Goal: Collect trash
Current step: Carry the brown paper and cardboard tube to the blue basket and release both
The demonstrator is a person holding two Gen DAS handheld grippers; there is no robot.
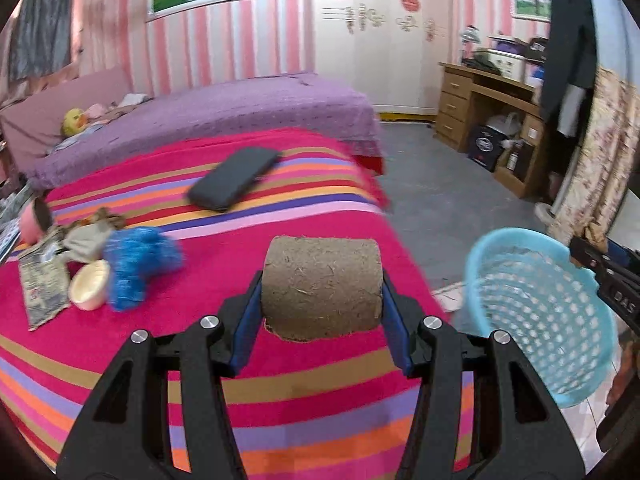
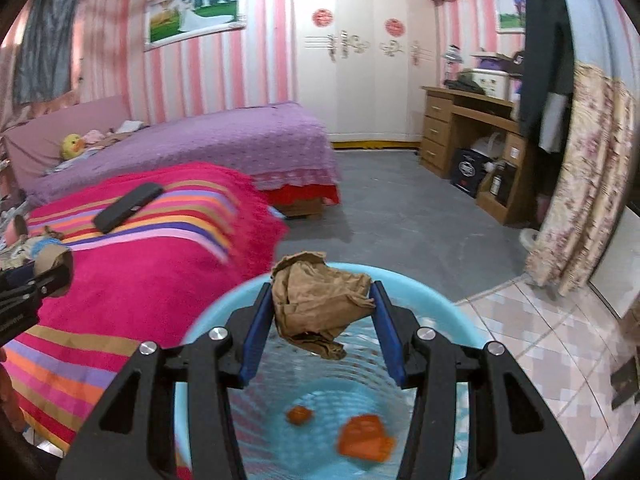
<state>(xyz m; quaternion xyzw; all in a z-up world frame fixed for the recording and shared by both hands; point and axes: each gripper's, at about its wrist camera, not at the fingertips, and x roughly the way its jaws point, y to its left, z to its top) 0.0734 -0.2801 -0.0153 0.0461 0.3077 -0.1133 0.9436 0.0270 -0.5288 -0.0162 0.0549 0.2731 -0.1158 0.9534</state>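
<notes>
My left gripper [image 1: 322,288] is shut on a brown cardboard roll [image 1: 322,286], held over the striped pink bedspread [image 1: 280,364]; the same roll [image 2: 50,260] shows at the left edge of the right wrist view. To its right stands a light blue perforated basket [image 1: 540,320]. My right gripper [image 2: 322,300] is shut on a crumpled brown paper [image 2: 320,300], directly above the open basket [image 2: 456,320]. Orange scraps [image 2: 362,436] lie on the basket's bottom. The right gripper's black body [image 1: 608,280] pokes in beside the basket.
On the bedspread lie a blue fuzzy cloth [image 1: 140,260], a cream tub [image 1: 90,284], a printed wrapper [image 1: 44,288], crumpled scraps [image 1: 86,232] and a dark flat case [image 1: 234,178]. A purple bed [image 1: 208,120], a wooden desk [image 1: 488,120] and a floral curtain [image 1: 604,152] border the grey floor [image 1: 436,188].
</notes>
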